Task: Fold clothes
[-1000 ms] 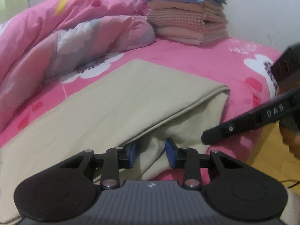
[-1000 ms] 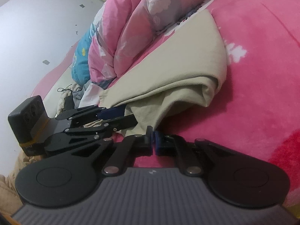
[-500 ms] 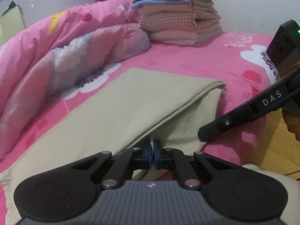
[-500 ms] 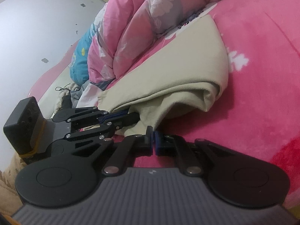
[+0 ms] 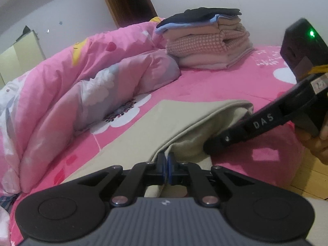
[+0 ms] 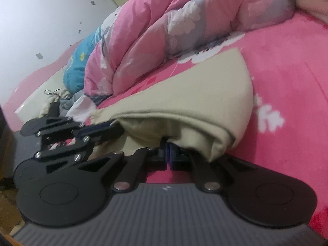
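- Far left in my left wrist view, a rumpled pink quilt (image 5: 67,94) with grey and white patches lies heaped along the bed, running back toward the wall.
- Behind its far end a wooden door (image 5: 127,0) stands against the white wall.
- Just right of the quilt's end sits a stack of folded clothes (image 5: 207,41): a dark piece on top, a blue 1 under it, then pink and checked layers (I cannot count them exactly).
- The pink bedsheet (image 5: 215,82) with white flower prints spreads under everything.
- On it, in front of the quilt and well apart from the stack, lies the beige garment (image 5: 164,127), already doubled over, its folded edge toward me at the bed's near side.
- My left gripper (image 5: 167,165) has its blue pads pressed together on the near edge of that beige cloth; the fabric rises straight out from between them.
- To the right, my right gripper (image 5: 213,145) reaches in from the side, its tip tucked under the same folded edge, with part of my hand (image 5: 319,143) behind it.
- In the right wrist view, the left gripper (image 6: 114,129) shows at left, its tip buried in the cloth.
- There my right gripper (image 6: 168,153) is clamped too, pads together with the beige garment (image 6: 184,102) bunched over and between them.
- At the far right edge, wooden floor (image 5: 313,176) shows beyond the bed.
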Available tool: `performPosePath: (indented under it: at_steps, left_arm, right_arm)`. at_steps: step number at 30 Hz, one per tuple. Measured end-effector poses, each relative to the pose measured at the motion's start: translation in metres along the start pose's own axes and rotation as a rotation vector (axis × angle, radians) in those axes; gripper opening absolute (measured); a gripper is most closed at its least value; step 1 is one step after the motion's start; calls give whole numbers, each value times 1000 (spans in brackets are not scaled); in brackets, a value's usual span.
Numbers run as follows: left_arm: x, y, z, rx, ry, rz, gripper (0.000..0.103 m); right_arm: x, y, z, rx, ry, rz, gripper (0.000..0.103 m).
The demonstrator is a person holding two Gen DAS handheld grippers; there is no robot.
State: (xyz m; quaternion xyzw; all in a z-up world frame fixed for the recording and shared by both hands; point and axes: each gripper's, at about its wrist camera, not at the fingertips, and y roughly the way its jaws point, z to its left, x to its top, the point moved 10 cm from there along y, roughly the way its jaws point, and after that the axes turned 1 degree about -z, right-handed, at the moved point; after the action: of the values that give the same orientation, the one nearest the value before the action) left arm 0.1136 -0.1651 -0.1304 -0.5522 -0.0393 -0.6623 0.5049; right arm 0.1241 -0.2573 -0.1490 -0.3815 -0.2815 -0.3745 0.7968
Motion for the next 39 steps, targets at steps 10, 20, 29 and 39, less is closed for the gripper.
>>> performPosePath:
  at_steps: [10,20,29,39]
  left_arm:
    - [-5,5,7,-62,-88,8,6]
    - [-11,20,4,-120,-159,48,43]
    - [-12,27,32,-172,-372,68,19]
    - [-18,37,57,-245,-599,104,14]
  right_arm:
    - [8,0,5,45,18,-42,1]
    - [13,7,4,46,2,-56,1]
    - [15,-6,-1,175,130,-102,4]
    - [16,-20,-13,74,76,-151,5]
